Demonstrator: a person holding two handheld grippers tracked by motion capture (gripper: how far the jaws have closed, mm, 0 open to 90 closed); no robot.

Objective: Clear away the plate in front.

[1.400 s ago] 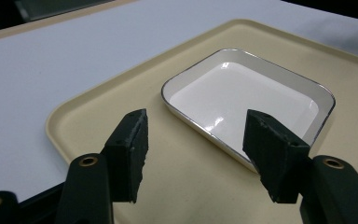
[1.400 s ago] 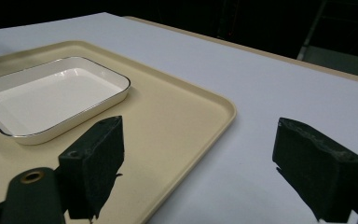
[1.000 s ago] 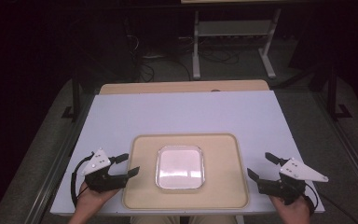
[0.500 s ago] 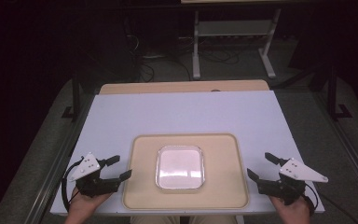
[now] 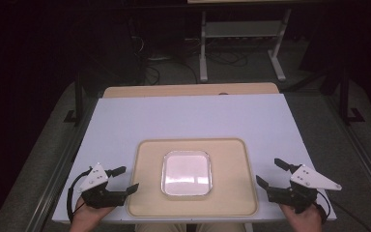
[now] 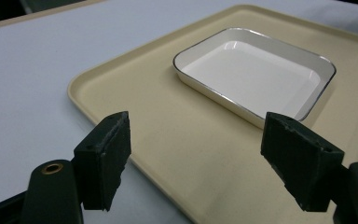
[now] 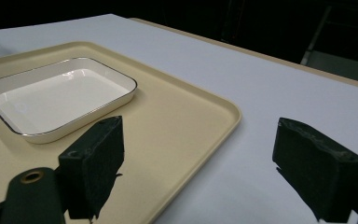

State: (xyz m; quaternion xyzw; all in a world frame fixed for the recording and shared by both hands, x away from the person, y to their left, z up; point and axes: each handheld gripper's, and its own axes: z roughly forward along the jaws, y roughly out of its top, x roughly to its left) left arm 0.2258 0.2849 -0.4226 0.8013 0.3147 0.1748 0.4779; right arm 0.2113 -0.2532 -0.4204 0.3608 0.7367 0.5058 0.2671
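White dish [image 5: 186,173] sits centered on the beige tray [image 5: 232,203] at the counter's [image 5: 183,116] near edge — left gripper [image 5: 123,180], jaws just opened, and right gripper [image 5: 270,173] flank it, both spread and empty, seemingly poised to reach in.

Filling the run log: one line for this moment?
left tool: just opened, empty, over tray edge | right tool: open, empty | dish: on tray, untouched
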